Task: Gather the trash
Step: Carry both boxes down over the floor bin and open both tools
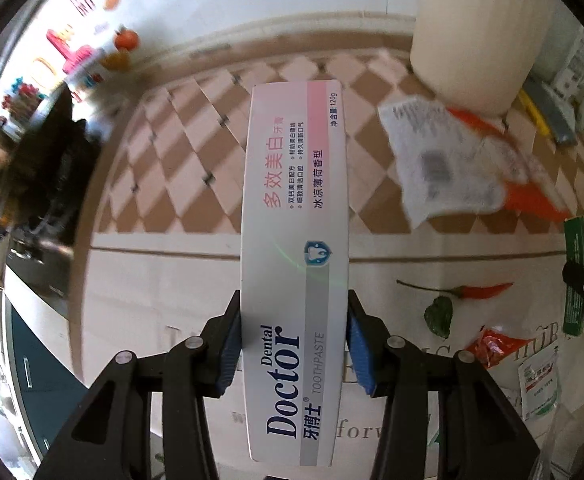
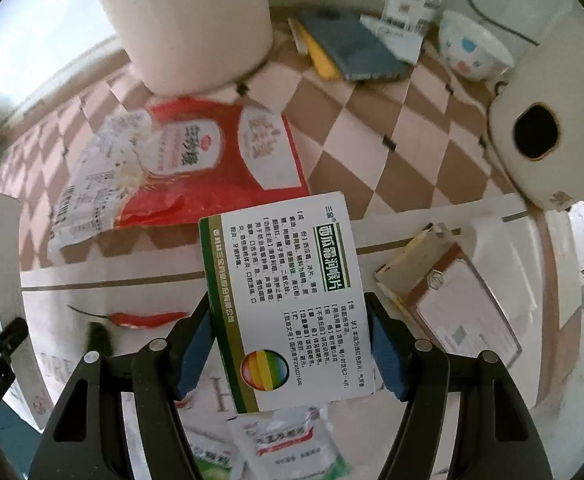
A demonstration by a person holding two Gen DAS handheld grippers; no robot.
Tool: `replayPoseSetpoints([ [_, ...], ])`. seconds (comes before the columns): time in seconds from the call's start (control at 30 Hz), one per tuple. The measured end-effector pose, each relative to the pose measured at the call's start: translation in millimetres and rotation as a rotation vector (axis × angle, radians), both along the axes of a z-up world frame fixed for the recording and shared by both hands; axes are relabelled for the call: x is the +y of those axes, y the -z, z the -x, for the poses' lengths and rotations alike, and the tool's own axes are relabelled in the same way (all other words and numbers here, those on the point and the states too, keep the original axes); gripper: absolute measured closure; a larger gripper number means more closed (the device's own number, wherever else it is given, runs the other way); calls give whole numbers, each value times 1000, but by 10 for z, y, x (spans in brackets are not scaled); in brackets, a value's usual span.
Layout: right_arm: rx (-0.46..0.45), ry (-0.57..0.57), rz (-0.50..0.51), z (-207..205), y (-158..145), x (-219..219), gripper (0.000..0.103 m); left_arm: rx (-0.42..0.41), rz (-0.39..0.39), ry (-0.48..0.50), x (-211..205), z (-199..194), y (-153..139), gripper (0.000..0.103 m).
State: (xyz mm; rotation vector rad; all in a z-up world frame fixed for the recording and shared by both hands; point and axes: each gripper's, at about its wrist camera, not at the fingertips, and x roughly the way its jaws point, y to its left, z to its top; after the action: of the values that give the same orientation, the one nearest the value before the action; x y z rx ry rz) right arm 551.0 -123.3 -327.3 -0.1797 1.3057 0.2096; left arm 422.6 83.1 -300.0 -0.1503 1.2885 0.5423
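Observation:
My left gripper is shut on a long white and pink toothpaste box, held above the table and pointing away. My right gripper is shut on a green and white medicine box, held above the table; it also shows at the right edge of the left wrist view. A red and white food bag lies flat behind it. A red chilli and a small dark scrap lie on the cloth. Small sachets lie below the right gripper.
A tall cream cylinder stands at the back. A brown and white carton lies to the right. A dotted bowl, a grey and yellow book and a white appliance stand at the back right. Dark objects stand left.

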Motion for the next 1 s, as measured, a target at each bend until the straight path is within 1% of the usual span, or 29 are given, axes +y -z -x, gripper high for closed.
replayPoseSetpoints([
  [0.03,-13,2,-7,53,-67,17,31,-16,-7,3,-8,44,-86,60],
  [0.07,-30,4,-15,120,-159,51,31,-24,-8,4,17,27,-99,60],
  [0.2,-68,6,-44,349,-376,97,31,-77,-32,4,37,244,-323,60],
  [0.23,-75,6,-50,353,-356,99,31,-91,-38,4,40,291,-384,61],
  [0.3,-95,4,-65,477,-480,134,31,-113,-45,2,90,368,-441,61],
  [0.37,-113,-2,-77,566,-529,100,31,-135,-56,-2,137,460,-520,61],
  [0.5,-148,-25,-99,713,-630,162,31,-183,-92,-7,251,765,-672,61],
  [0.57,-169,-37,-105,851,-704,238,31,-206,-99,-5,300,957,-743,61],
  [0.7,-205,-45,-108,1221,-835,409,31,-244,-102,15,421,1460,-876,61],
  [0.8,-211,-39,-120,1614,-888,558,31,-258,-96,27,539,1882,-917,61],
  [0.87,-215,-38,-134,1975,-907,694,31,-261,-90,27,652,2238,-900,61],
  [0.9,-210,-36,-146,2138,-896,750,31,-259,-86,24,686,2345,-880,61],
  [1.0,-184,-42,-183,2617,-812,924,31,-233,-54,9,849,2779,-730,61],
])
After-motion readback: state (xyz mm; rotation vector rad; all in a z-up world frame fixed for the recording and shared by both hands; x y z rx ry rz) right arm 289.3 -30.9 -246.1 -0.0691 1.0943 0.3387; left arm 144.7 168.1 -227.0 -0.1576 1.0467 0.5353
